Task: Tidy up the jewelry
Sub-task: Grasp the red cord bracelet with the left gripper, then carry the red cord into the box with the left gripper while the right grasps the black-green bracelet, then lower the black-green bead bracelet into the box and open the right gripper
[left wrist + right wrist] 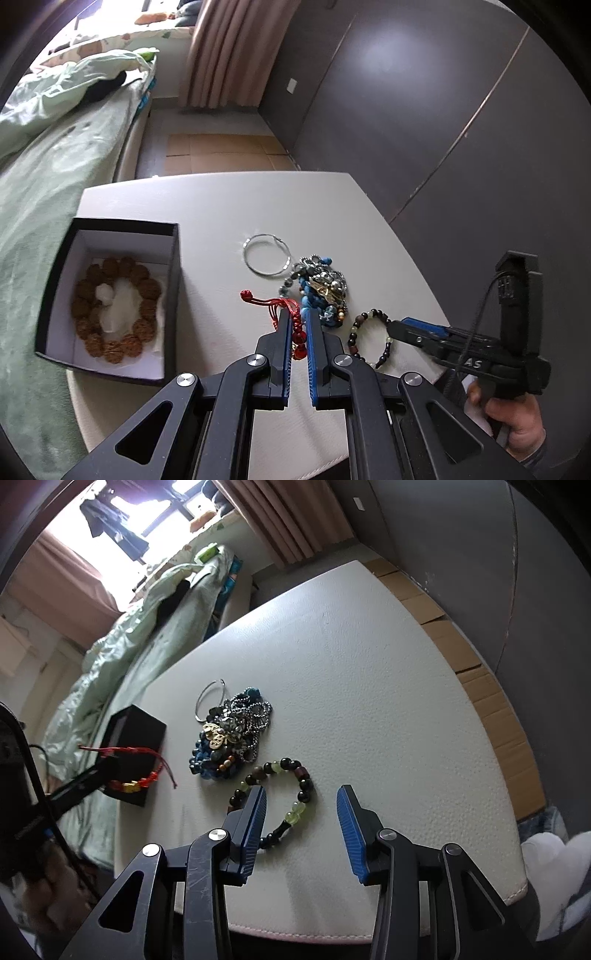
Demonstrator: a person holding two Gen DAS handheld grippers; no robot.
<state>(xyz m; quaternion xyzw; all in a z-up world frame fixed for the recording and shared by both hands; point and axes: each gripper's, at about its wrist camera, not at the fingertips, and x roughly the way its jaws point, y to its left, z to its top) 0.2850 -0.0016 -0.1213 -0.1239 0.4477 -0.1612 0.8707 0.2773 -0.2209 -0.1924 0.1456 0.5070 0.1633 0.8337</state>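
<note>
Left to right:

- Black box (110,295), white-lined, is set at the left edge of the white bench (229,206), beside the bed (33,206). A brown bead bracelet (118,306) is laid inside it.
- Left gripper (298,325): fingers are closed on the red cord bracelet (284,310). In the right wrist view the bracelet (136,775) is seen lifted clear of the bench, cord ends dangling, with red and yellow beads hanging below the fingers, in front of the box (136,738).
- Silver hoop (266,254) is laid flat mid-bench, touching the tangled pile of blue and metal chains (321,288) just to its right.
- Dark-and-green bead bracelet (284,794) is laid on the bench right of the pile.
- Right gripper (301,805): fingers are held apart, straddling that bracelet from above. Nothing is clamped, and contact with the left finger cannot be told.
</note>
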